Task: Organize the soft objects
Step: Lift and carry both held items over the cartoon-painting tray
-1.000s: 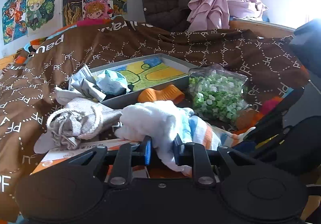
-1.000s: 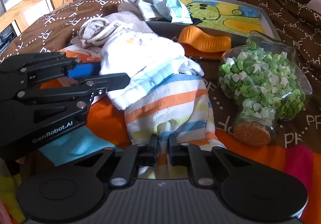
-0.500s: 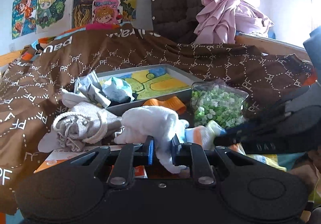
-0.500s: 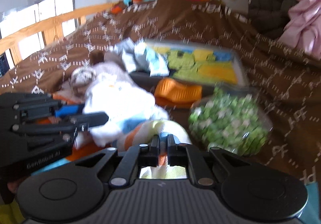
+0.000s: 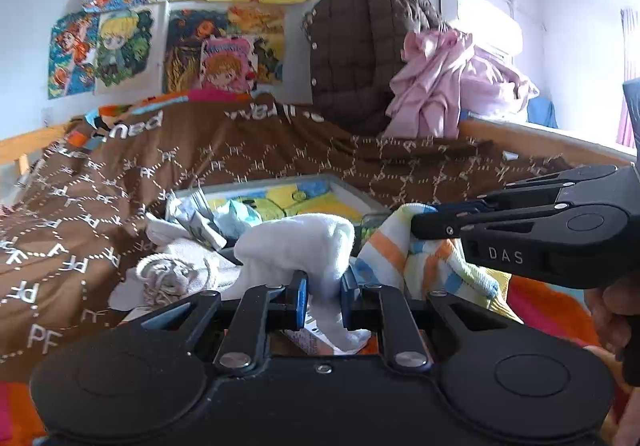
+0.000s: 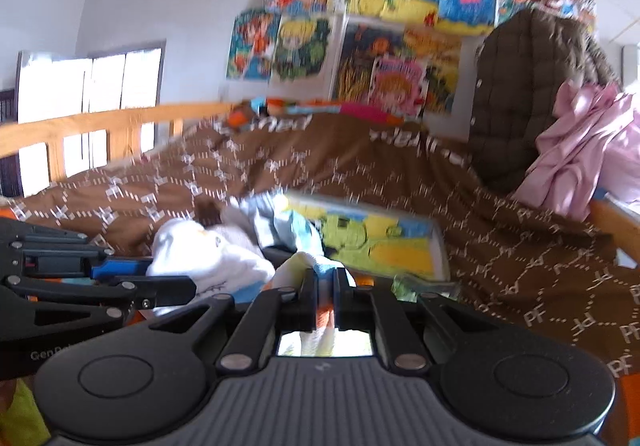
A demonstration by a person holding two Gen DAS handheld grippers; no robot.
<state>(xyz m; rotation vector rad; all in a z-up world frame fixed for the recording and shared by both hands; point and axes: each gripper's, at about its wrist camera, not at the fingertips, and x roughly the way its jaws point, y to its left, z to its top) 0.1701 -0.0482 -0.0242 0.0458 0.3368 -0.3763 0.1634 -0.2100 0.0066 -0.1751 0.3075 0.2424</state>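
A striped towel, white at one end with orange, blue and yellow bands at the other, is held up between both grippers above the bed. My left gripper (image 5: 323, 296) is shut on its white end (image 5: 298, 242). My right gripper (image 6: 324, 292) is shut on its striped end (image 6: 316, 266); that gripper also shows at the right of the left wrist view (image 5: 440, 216), clamping the striped part (image 5: 400, 246). The left gripper shows at the left of the right wrist view (image 6: 172, 278), with the white end (image 6: 200, 258) beside it.
A grey tray (image 5: 348, 192) with a green-and-yellow picture holds crumpled cloths (image 5: 208, 218). A grey drawstring pouch (image 5: 172, 274) lies left of it on the brown quilt (image 5: 100, 206). A brown jacket (image 5: 360, 54) and pink clothes (image 5: 452, 86) hang behind. A wooden rail (image 6: 100, 126) runs at the left.
Both grippers have risen and tilted up with the towel, lifting it off the bed. The glass jar of green stars and the orange item are now hidden behind the towel.
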